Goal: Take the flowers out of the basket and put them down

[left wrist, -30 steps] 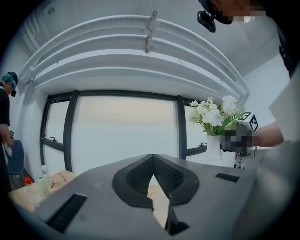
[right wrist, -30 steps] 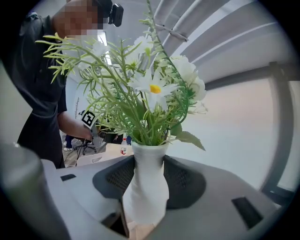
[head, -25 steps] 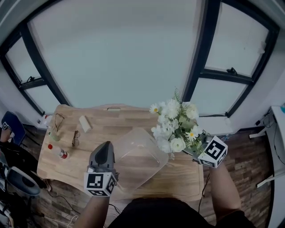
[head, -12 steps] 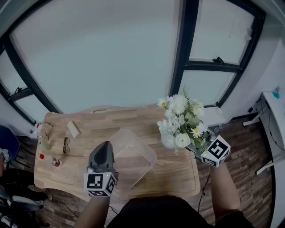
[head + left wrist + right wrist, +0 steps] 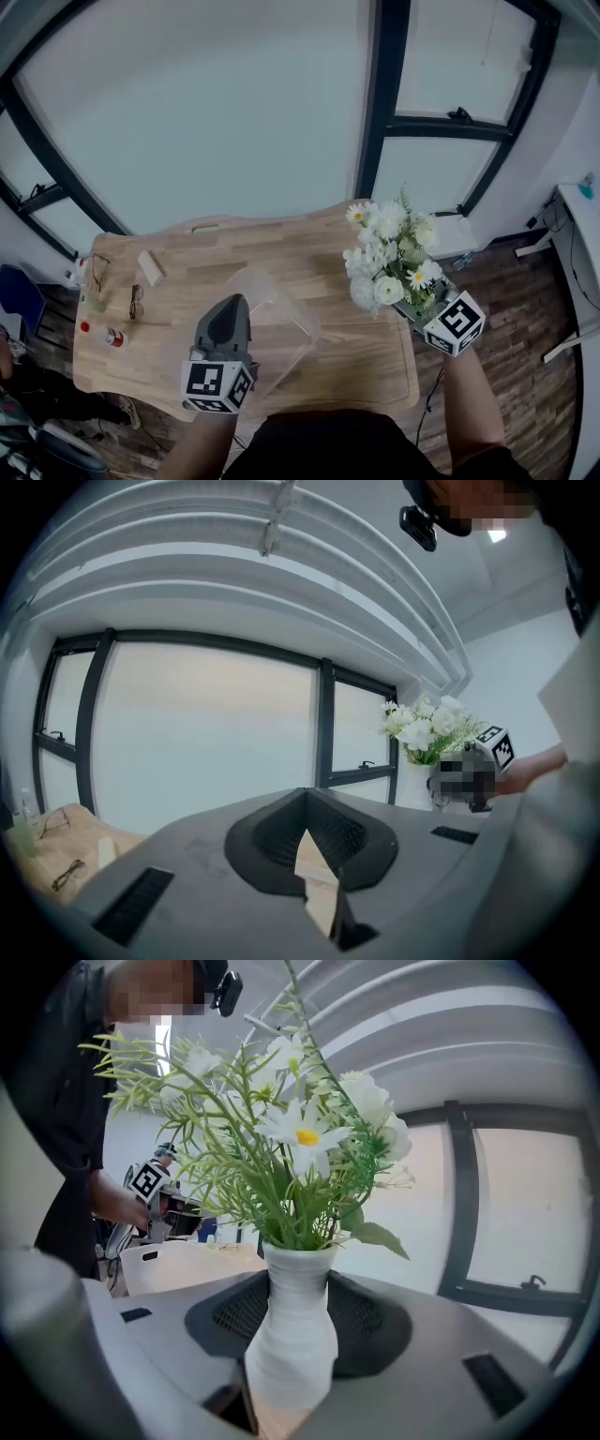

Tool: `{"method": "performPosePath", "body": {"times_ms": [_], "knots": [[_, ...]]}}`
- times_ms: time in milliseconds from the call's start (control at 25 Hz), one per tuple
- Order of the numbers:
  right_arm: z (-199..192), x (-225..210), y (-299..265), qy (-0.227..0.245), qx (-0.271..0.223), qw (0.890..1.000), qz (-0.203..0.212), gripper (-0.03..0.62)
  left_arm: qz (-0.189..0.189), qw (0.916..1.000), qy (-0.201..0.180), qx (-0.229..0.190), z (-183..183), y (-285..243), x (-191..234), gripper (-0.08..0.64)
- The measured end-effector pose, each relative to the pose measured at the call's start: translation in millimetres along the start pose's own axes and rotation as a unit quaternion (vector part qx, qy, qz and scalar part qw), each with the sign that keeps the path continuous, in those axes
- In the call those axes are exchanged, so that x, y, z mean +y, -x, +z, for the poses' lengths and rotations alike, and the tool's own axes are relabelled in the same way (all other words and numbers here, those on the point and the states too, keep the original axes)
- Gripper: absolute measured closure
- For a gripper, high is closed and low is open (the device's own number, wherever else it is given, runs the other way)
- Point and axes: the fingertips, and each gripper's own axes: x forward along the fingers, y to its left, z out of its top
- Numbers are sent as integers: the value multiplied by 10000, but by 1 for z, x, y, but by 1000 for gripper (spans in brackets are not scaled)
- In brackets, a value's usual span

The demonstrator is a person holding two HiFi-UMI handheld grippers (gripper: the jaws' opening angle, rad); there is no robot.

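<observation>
White flowers with green stems [image 5: 389,258] stand in a white ribbed vase [image 5: 289,1344]. My right gripper [image 5: 417,305] is shut on the vase's body [image 5: 286,1372] and holds it upright in the air, over the table's right end, clear of the basket. The translucent plastic basket [image 5: 277,323] sits on the wooden table [image 5: 366,361] to the left of the flowers. My left gripper [image 5: 230,314] is at the basket's near-left rim, with its jaws closed [image 5: 314,892]. In the right gripper view the basket [image 5: 187,1265] shows pale, below the left gripper [image 5: 173,1208].
At the table's left end lie two pairs of glasses [image 5: 136,302] [image 5: 98,272], a small pale block [image 5: 150,267], a red-capped bottle [image 5: 111,337] and a greenish bottle [image 5: 92,302]. Dark window frames [image 5: 380,122] stand behind. The wooden floor [image 5: 525,309] lies beyond the table's right edge.
The right gripper has carried the vase of flowers to the right, away from the basket's rim. The left gripper has stayed at the basket. The head view has shifted.
</observation>
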Motion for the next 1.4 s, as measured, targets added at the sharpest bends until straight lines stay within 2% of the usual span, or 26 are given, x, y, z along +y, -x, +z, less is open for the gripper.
{"method": "performPosePath", "body": {"times_ms": [120,320,480,600,840,1400], "knots": [[-9,-2,2,-30,-13,10000,-2,377,-82,9998,144,-97,7,-3,-14,555],[-24,-4,5,-93,2,10000,-6,377,-97,9998,-28,-151,10,-10,-29,555],[-32,-5,7,-115,9,9999,-28,377,-18,9998,168,-131,8,-11,-32,555],[-43,-4,6,-102,79,9999,-29,377,-16,9998,113,-156,8,-10,-36,555],[-58,5,-1,-197,114,9997,-60,377,57,9999,129,-58,-2,-5,-30,555],[-104,9,-14,-586,123,9981,-136,378,407,9988,-107,229,-16,6,-22,555]]}}
